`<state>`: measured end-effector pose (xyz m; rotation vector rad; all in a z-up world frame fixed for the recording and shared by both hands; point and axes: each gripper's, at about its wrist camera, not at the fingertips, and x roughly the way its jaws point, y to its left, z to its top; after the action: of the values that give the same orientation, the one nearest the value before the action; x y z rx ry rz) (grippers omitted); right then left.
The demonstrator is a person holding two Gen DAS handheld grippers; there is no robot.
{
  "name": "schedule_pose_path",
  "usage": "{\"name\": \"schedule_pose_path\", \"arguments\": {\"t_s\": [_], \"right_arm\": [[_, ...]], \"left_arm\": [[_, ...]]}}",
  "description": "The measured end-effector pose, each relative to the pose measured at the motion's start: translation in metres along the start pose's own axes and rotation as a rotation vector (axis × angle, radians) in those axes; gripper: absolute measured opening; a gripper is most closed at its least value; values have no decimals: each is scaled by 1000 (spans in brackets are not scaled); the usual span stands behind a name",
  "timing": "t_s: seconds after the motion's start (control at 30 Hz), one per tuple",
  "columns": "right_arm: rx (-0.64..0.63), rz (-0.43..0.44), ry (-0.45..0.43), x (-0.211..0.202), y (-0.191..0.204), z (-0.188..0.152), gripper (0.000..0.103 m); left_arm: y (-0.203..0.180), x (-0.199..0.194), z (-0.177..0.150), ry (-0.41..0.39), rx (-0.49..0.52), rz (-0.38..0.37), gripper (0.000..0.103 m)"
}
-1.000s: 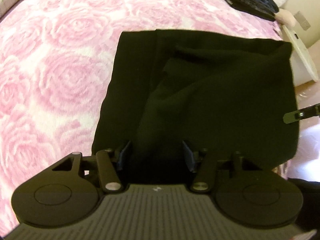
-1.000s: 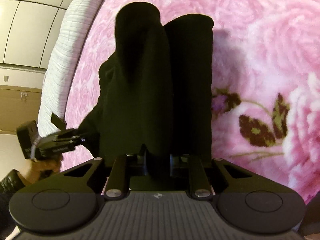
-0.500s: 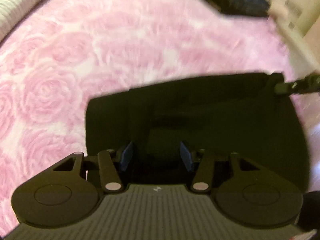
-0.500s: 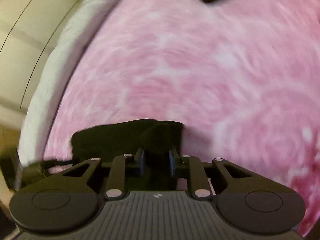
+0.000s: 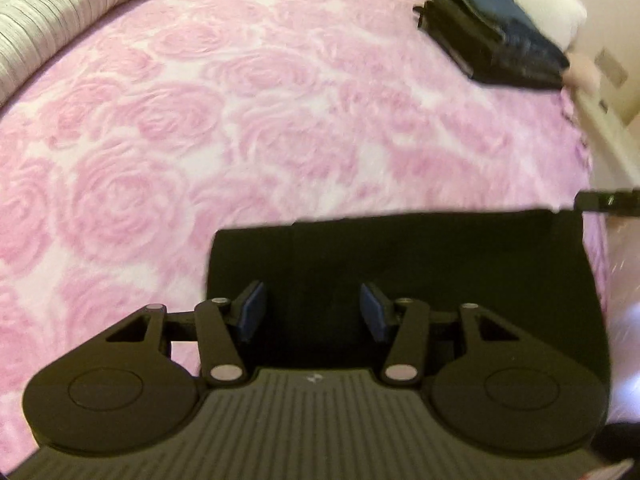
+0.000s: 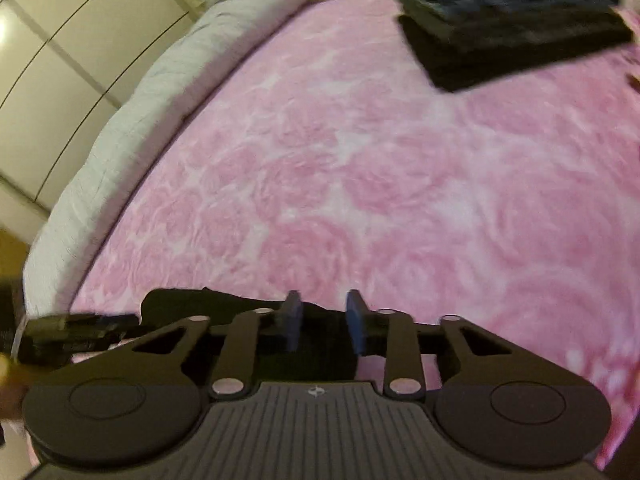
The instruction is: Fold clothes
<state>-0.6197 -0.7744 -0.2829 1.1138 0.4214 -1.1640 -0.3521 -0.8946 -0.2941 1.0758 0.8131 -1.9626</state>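
A black garment (image 5: 400, 264), folded into a rectangle, lies flat on the pink rose blanket (image 5: 200, 140). My left gripper (image 5: 313, 308) sits over its near edge with both blue pads spread wide, and only black cloth shows between them. My right gripper (image 6: 325, 320) is at the garment's right corner. Its pads stand close together with the black garment (image 6: 200, 304) between them. In the left wrist view the right gripper (image 5: 604, 202) shows as a dark tip touching that far right corner. The left gripper (image 6: 76, 330) appears blurred at the left of the right wrist view.
A stack of folded dark clothes (image 5: 496, 32) lies at the far side of the bed; the same stack (image 6: 508, 20) shows in the right wrist view. A white quilted cover (image 6: 152, 120) runs along the left edge. A pillow (image 5: 556, 12) sits behind the stack.
The black garment was held up and stretched out a second ago. Both grippers have come down and it now lies flat as a shorter rectangle on the blanket.
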Motion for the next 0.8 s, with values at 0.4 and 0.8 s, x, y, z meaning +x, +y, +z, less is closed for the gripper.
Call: {"name": "schedule_pose_path", "arguments": {"t_s": [0.4, 0.8], "right_arm": [[-157, -29, -6, -1, 16, 10, 27], [-461, -13, 119, 15, 67, -87, 25]], "left_arm": [[11, -6, -7, 24, -6, 111, 50], [11, -35, -124, 66, -156, 193, 71]]}}
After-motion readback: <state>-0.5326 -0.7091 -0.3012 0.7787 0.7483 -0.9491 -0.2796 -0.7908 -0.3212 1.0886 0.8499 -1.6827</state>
